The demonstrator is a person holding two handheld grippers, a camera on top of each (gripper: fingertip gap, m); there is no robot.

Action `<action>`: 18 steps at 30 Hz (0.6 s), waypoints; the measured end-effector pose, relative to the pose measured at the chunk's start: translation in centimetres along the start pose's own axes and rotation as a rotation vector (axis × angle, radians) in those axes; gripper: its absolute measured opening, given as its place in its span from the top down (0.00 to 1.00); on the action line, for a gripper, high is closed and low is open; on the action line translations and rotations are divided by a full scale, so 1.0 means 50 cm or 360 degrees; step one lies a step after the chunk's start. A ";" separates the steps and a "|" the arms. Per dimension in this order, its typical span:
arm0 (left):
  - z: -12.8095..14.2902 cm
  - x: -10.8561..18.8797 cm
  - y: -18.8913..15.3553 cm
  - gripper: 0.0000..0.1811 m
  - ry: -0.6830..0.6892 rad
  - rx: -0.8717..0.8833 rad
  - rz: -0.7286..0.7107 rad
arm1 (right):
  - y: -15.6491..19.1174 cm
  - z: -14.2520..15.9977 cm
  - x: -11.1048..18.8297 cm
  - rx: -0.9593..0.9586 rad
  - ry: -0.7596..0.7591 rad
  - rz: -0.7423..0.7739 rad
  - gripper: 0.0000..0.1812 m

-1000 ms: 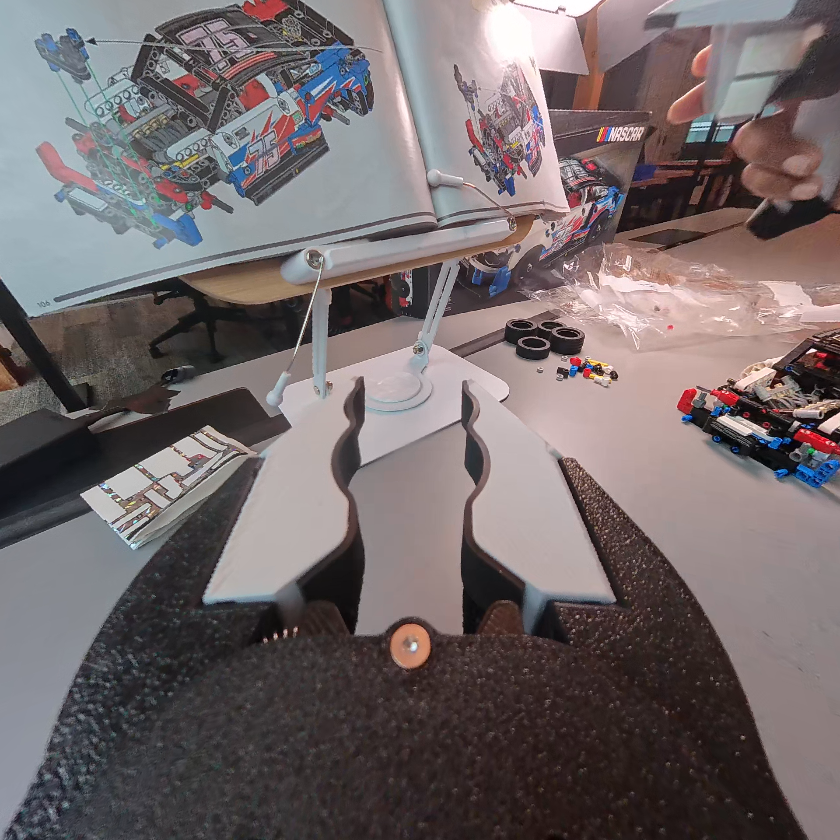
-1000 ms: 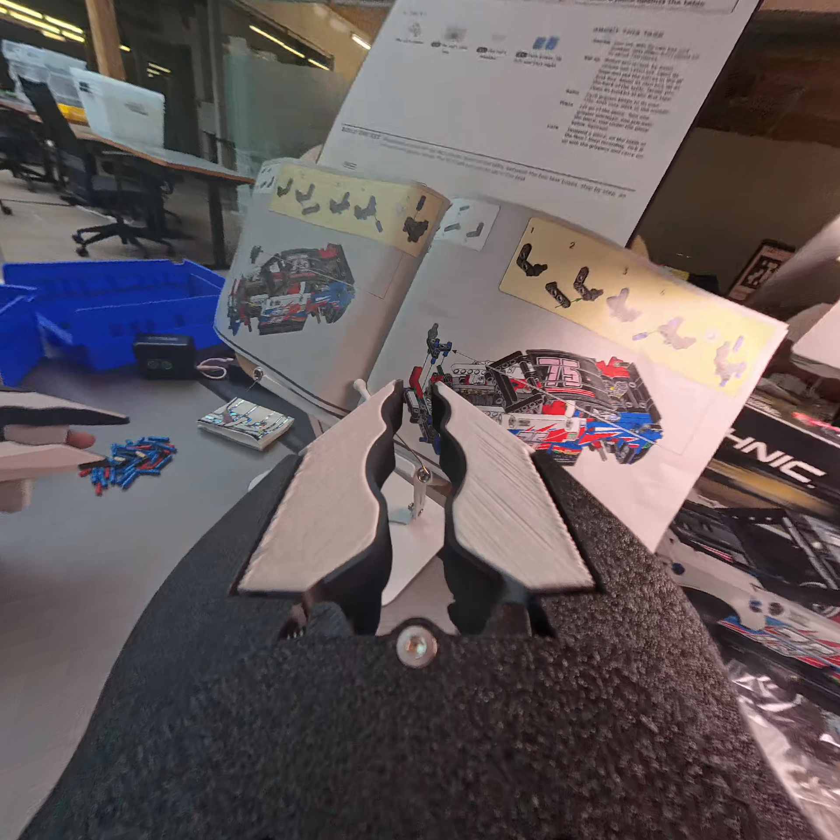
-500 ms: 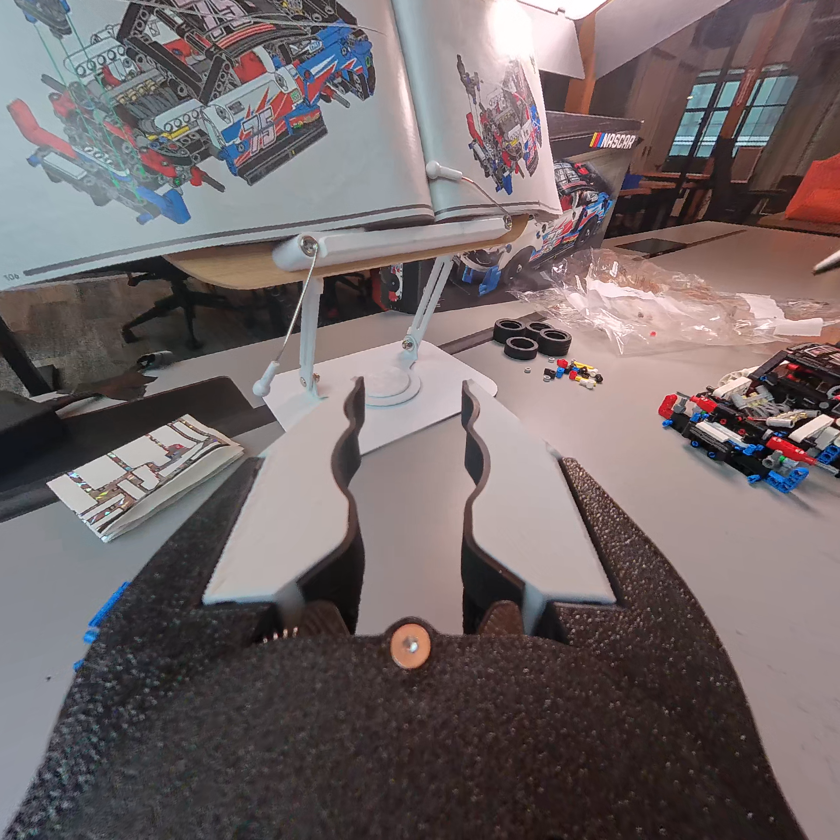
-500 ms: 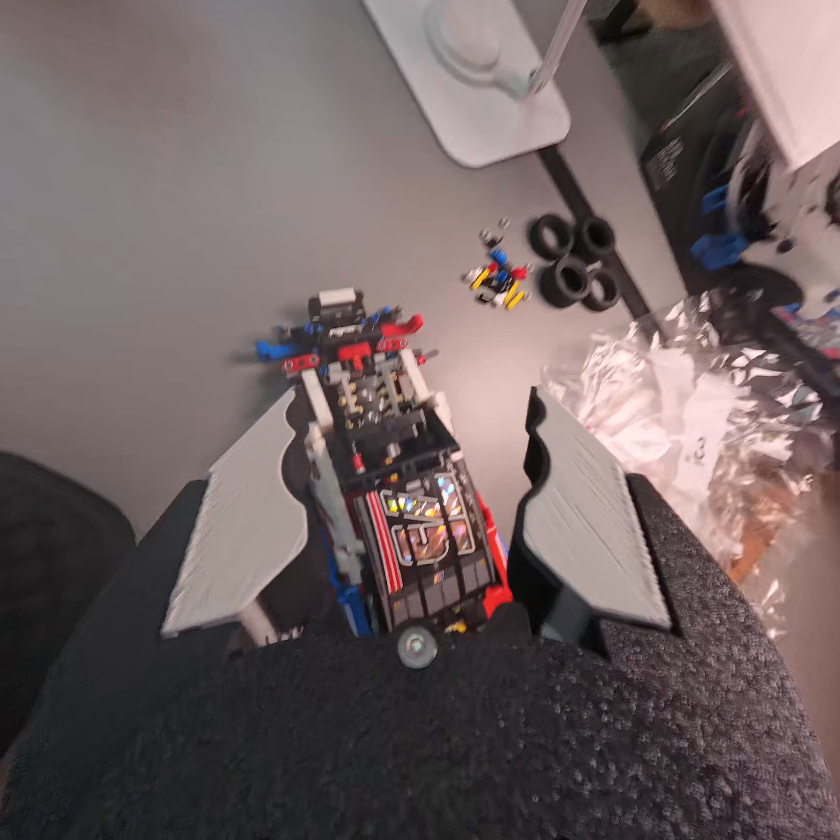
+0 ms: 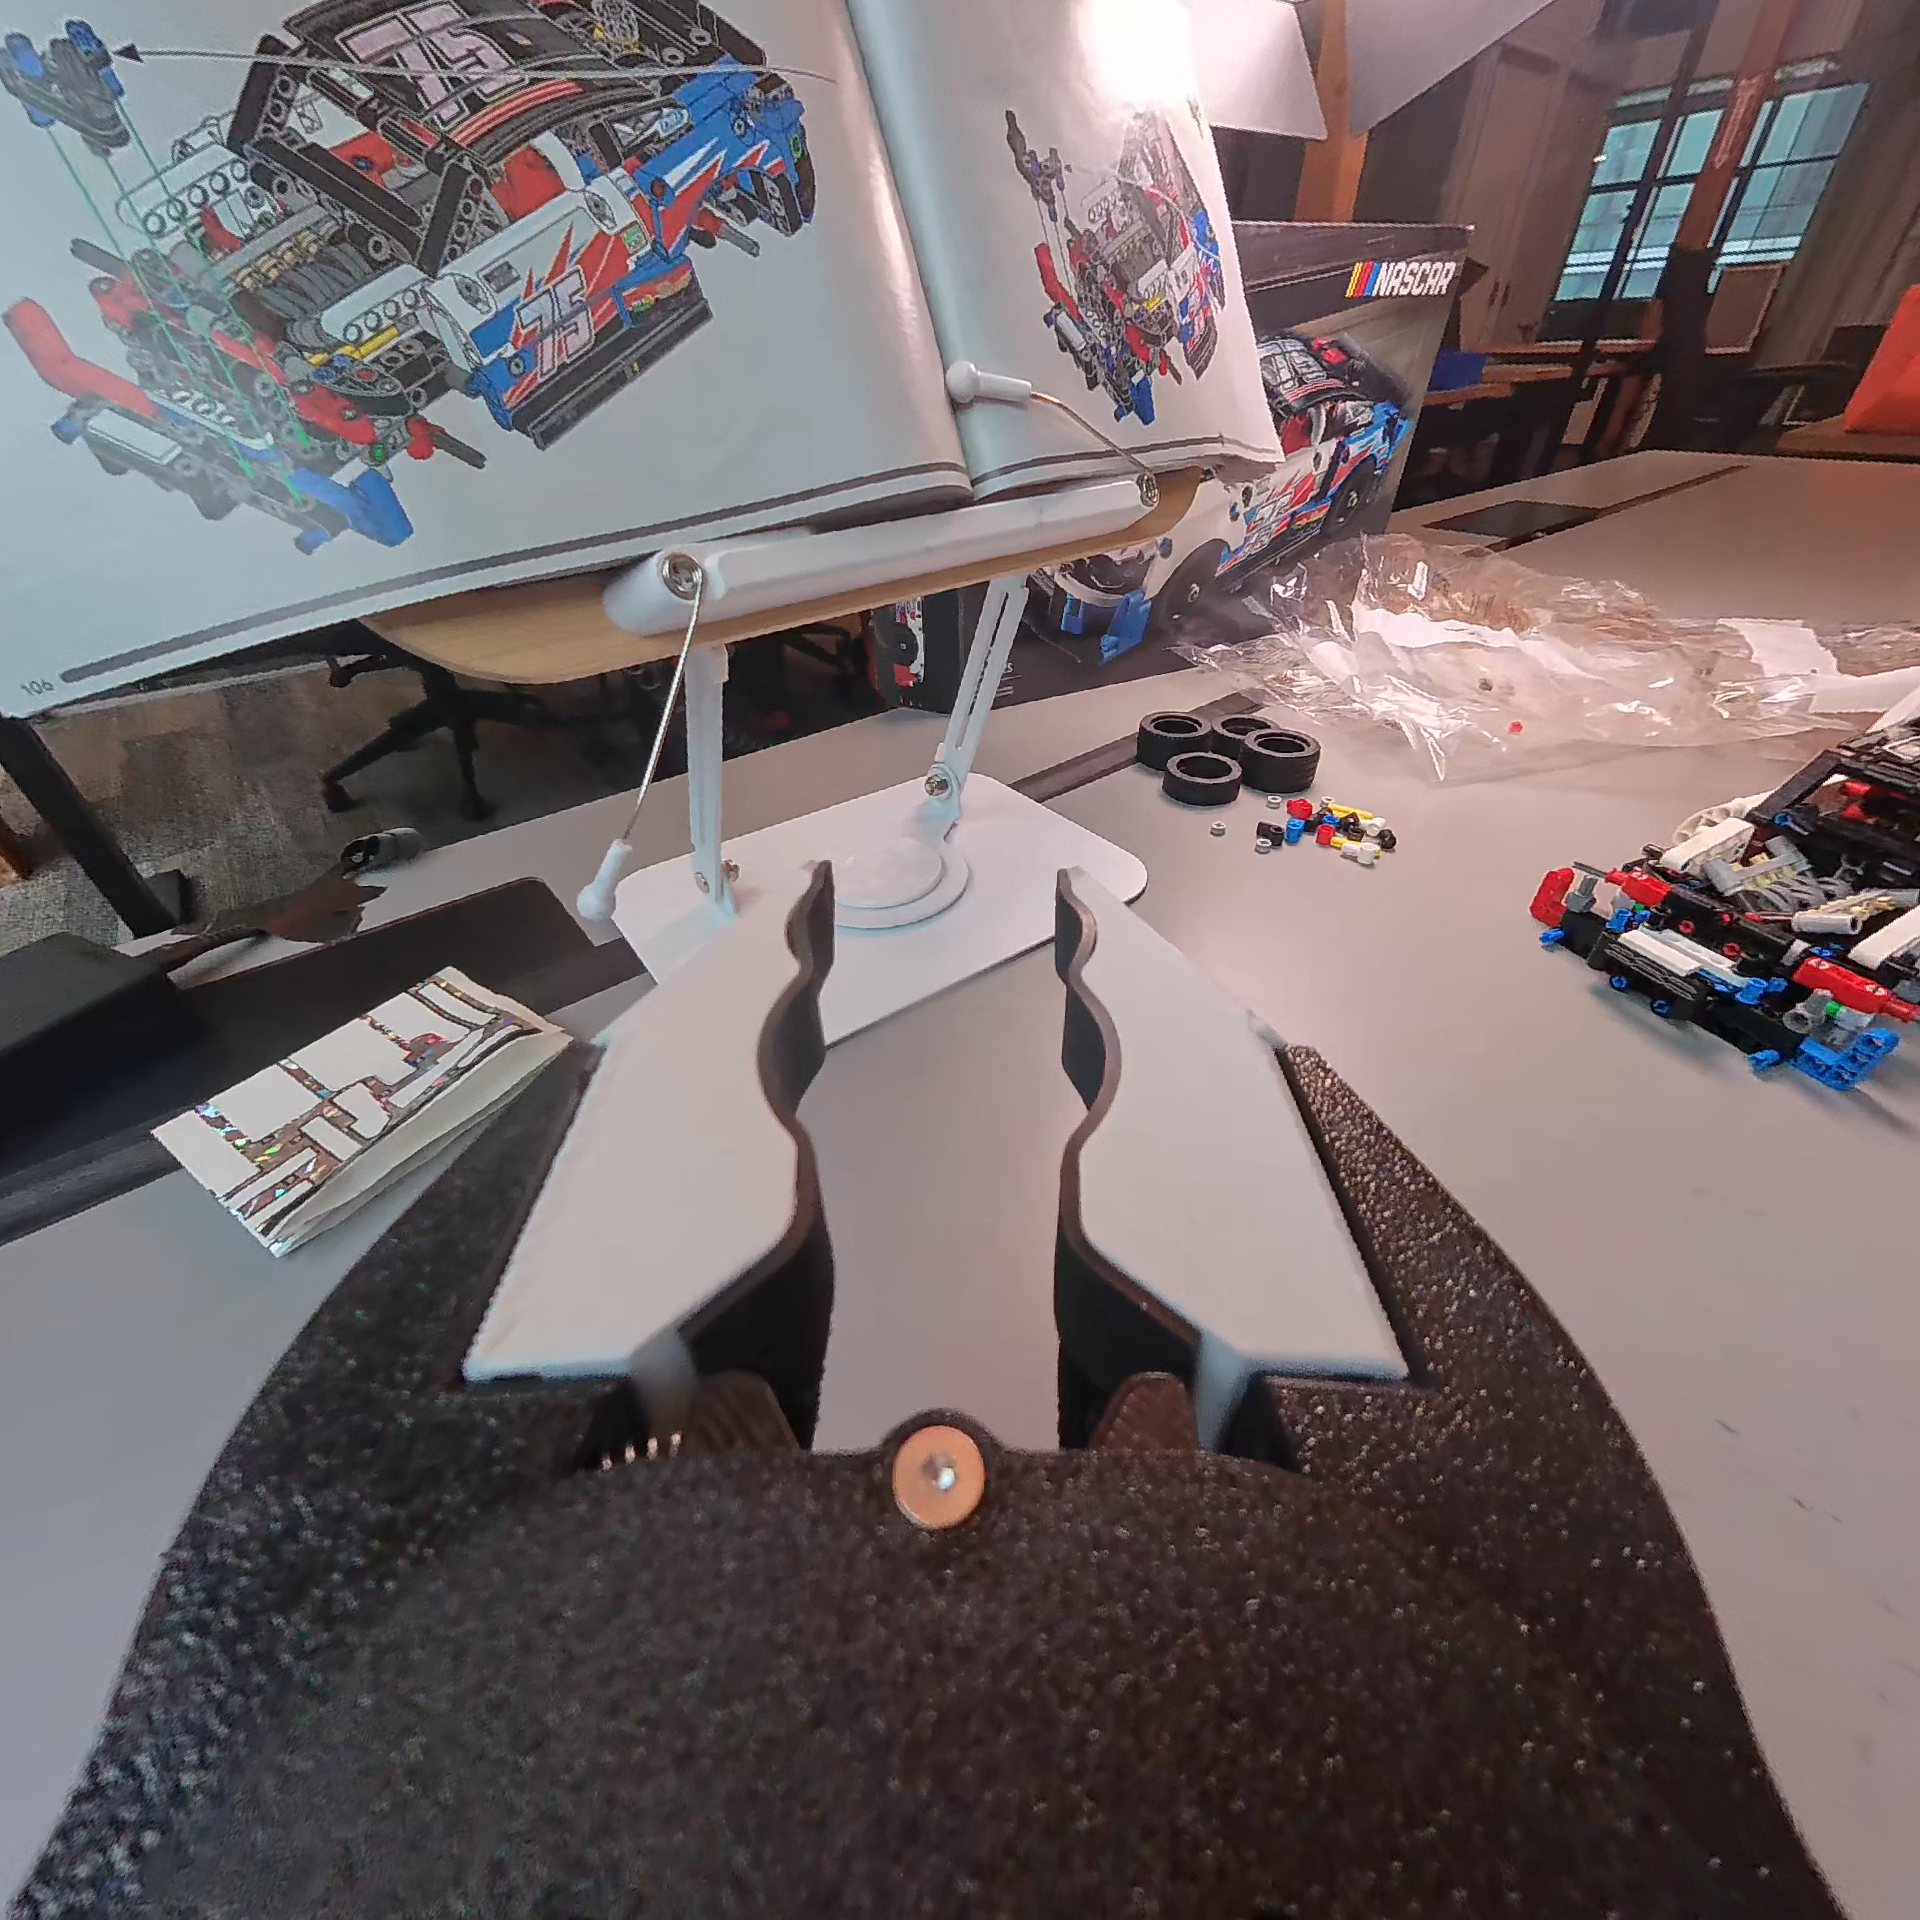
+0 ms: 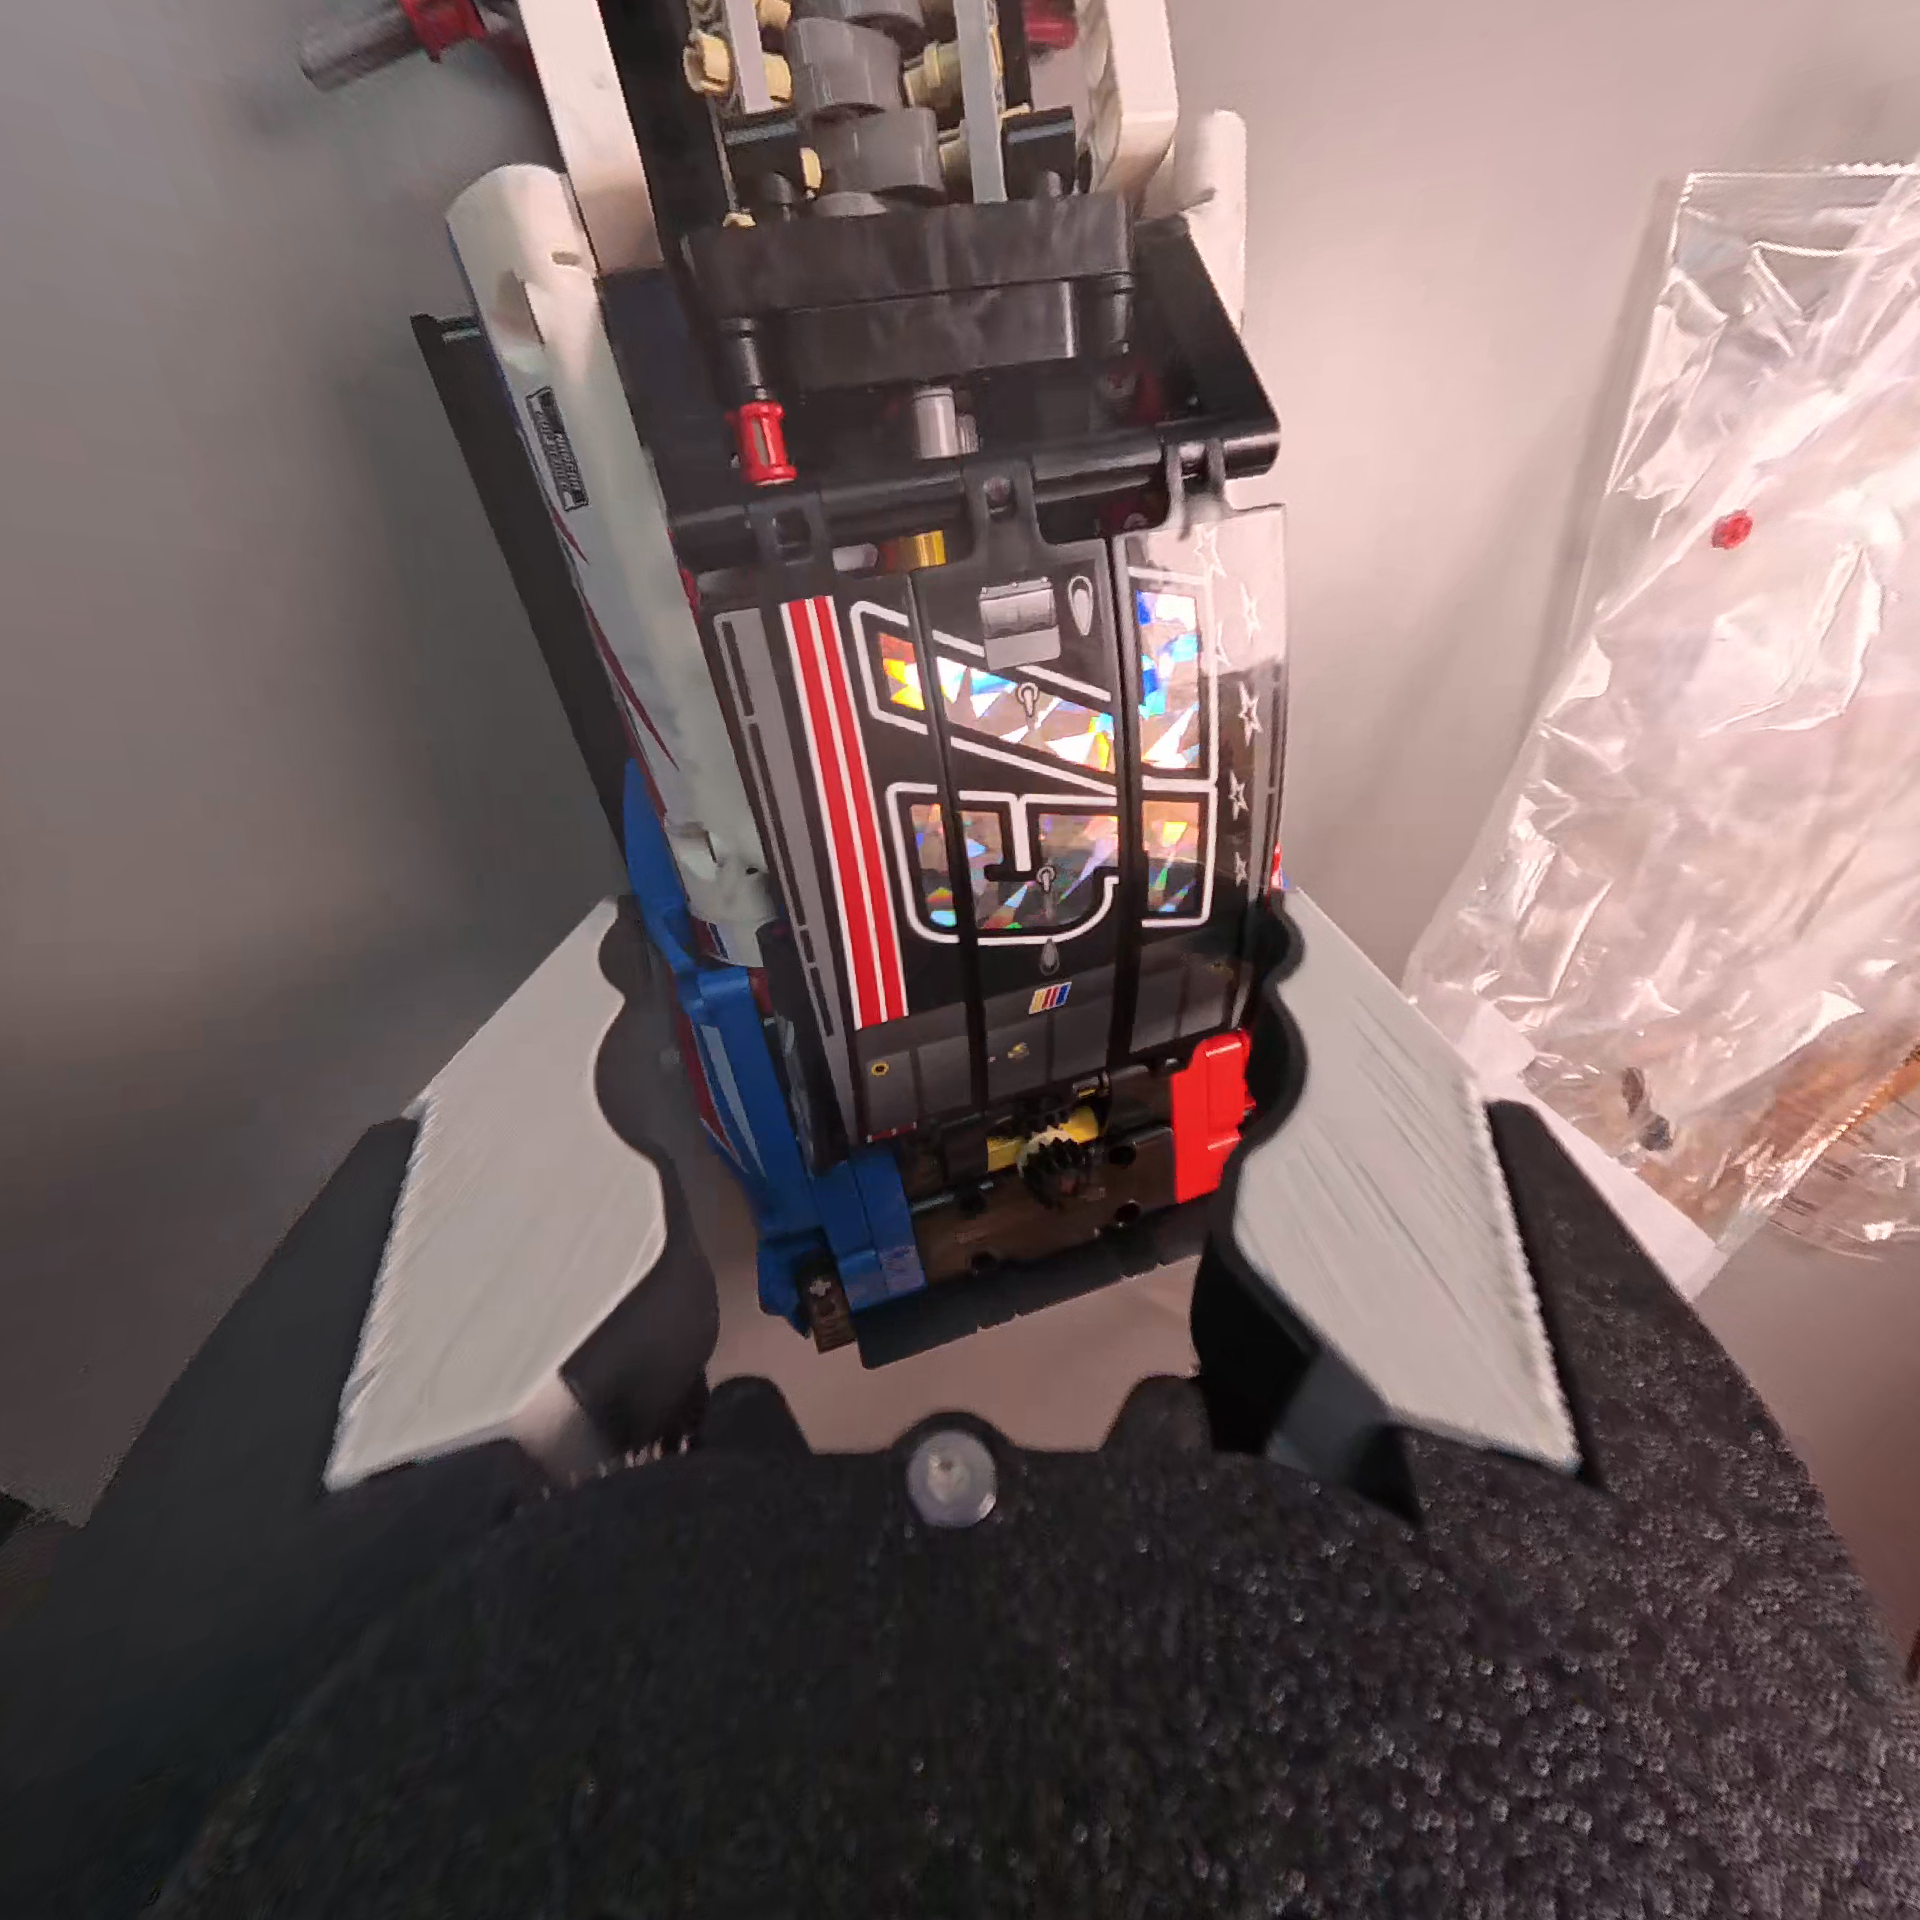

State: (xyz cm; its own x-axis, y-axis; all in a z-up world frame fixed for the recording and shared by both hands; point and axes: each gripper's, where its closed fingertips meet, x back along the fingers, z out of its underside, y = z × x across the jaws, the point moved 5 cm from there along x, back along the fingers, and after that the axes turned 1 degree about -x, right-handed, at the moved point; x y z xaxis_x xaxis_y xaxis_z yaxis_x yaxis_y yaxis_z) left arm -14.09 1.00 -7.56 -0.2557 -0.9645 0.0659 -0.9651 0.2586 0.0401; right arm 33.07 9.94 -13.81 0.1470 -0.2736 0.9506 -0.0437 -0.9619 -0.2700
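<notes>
Right wrist view: right claw (image 6: 951, 920) spread wide astride the tail of the brick-built race car (image 6: 997, 779) on the grey counter (image 6: 260, 623), contact unclear, crumpled plastic bag (image 6: 1662, 727) beside; left claw (image 5: 940, 894) parted, empty, near the book stand base (image 5: 997, 831).
</notes>
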 end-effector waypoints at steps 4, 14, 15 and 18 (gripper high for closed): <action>0.002 0.001 0.003 0.77 0.0004 -0.0007 0.0000 | 0.001 -0.008 -0.001 0.0067 -0.0003 -0.0017 0.36; 0.011 -0.006 -0.008 0.77 0.0032 -0.0010 0.0041 | 0.045 -0.080 0.002 0.0453 -0.0051 -0.0050 0.37; 0.013 -0.007 -0.010 0.77 0.0036 -0.0009 0.0046 | 0.053 -0.097 0.001 0.0528 -0.0062 -0.0057 0.37; 0.017 -0.010 -0.016 0.77 0.0050 -0.0016 0.0065 | 0.077 -0.154 -0.001 0.0802 -0.0036 -0.0071 0.37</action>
State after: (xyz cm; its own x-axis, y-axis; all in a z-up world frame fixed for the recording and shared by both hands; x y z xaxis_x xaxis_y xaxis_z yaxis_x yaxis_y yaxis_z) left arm -13.23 1.24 -8.49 -0.2928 -0.9510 0.0992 -0.9533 0.2984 0.0468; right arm 25.27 6.26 -13.71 0.1595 -0.2267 0.9608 0.4447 -0.8524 -0.2749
